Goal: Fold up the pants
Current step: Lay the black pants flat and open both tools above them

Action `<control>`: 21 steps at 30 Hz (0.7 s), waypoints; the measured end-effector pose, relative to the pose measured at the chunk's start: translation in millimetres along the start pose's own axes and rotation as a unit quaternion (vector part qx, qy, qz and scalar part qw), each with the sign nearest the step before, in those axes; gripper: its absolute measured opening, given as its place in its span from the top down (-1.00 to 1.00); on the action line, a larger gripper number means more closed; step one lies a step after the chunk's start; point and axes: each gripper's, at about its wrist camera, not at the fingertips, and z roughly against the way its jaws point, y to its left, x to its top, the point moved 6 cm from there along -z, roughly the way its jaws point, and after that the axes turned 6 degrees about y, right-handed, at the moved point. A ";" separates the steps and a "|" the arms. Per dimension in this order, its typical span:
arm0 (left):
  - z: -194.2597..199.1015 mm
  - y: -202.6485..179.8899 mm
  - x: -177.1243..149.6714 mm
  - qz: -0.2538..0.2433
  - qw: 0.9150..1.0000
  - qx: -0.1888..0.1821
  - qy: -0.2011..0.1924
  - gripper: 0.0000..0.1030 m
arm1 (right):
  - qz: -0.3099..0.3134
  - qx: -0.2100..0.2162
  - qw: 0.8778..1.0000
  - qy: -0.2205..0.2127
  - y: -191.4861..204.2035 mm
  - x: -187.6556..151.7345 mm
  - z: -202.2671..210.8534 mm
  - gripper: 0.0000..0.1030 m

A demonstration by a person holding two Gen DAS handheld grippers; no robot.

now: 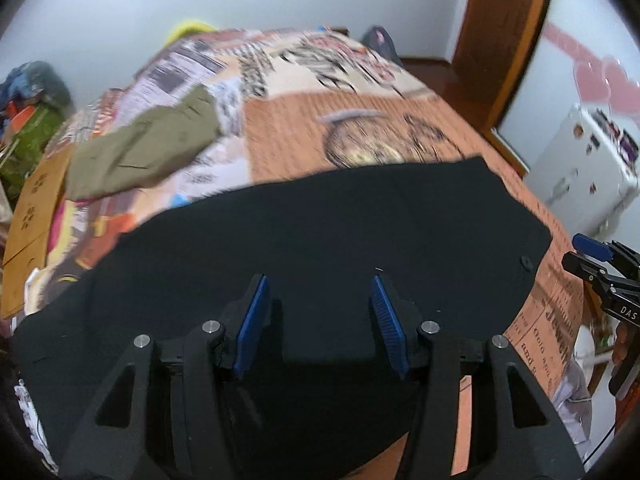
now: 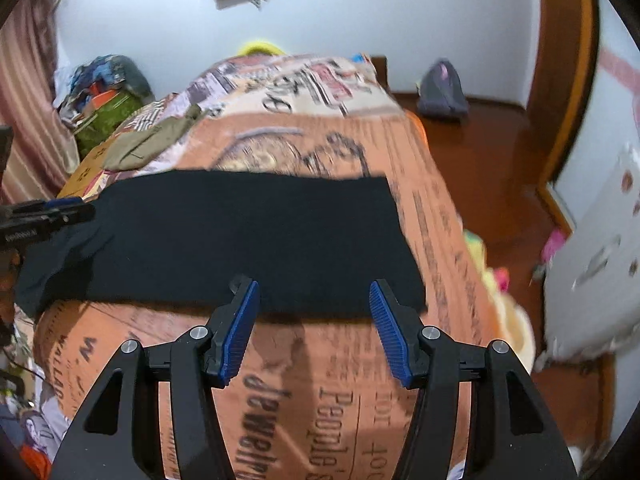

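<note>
Black pants [image 1: 320,232] lie spread flat across the near part of a bed with a printed orange bedspread [image 1: 360,128]; they also show in the right wrist view [image 2: 248,236]. My left gripper [image 1: 320,280] is open and empty, hovering over the pants' near edge. My right gripper [image 2: 314,284] is open and empty, just above the pants' near right edge. The right gripper shows at the right edge of the left wrist view [image 1: 600,264]. The left gripper shows at the left edge of the right wrist view [image 2: 44,212].
Olive-green folded trousers [image 1: 144,148] lie on the far left of the bed. A pile of clothes and bags [image 2: 100,92] sits by the wall at left. A white fridge [image 1: 580,176] stands at right. A wooden door frame [image 2: 568,60] and brown floor [image 2: 480,152] are beyond the bed.
</note>
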 end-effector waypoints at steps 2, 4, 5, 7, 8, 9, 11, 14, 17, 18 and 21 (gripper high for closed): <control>-15.1 -13.4 -0.6 -0.009 1.000 -0.007 0.016 -0.03 | -0.033 0.019 0.999 0.010 -9.0 -9.3 -6.7 -0.04; -25.7 -25.2 0.3 -0.017 1.000 -0.004 0.019 -0.04 | -0.062 0.037 0.997 0.018 -14.6 -14.4 -13.7 -0.04; -26.4 -28.5 1.6 -0.020 1.000 0.001 0.014 -0.05 | -0.079 0.047 0.995 0.023 -16.7 -16.8 -18.0 -0.04; -29.1 -35.2 6.0 -0.024 1.000 -0.003 0.014 -0.05 | -0.101 0.059 0.993 0.027 -20.5 -19.7 -23.8 -0.04; -30.6 -36.9 7.4 -0.021 1.000 -0.008 0.016 -0.07 | -0.113 0.066 0.991 0.030 -22.1 -21.2 -27.1 -0.04; -32.6 -38.6 9.2 -0.018 1.000 -0.012 0.018 -0.11 | -0.126 0.074 0.989 0.034 -23.9 -23.0 -31.2 -0.04; -36.6 -42.9 12.3 -0.021 1.000 -0.010 0.017 -0.15 | -0.145 0.087 0.985 0.031 -25.8 -24.5 -34.2 -0.07; -39.5 -47.0 15.0 -0.024 1.000 -0.004 0.014 -0.20 | -0.156 0.094 0.983 0.023 -26.8 -23.2 -33.8 -0.15; -42.1 -49.6 18.2 -0.023 1.000 -0.004 0.014 -0.20 | -0.171 0.107 0.979 0.017 -31.0 -20.1 -35.0 -0.18; -43.1 -49.8 19.5 -0.022 1.000 -0.005 0.015 -0.21 | -0.180 0.116 0.977 0.014 -33.6 -19.5 -34.1 -0.19; -45.4 -50.8 21.9 -0.021 1.000 -0.005 0.015 -0.21 | -0.199 0.136 0.970 0.015 -38.1 -17.1 -32.8 -0.19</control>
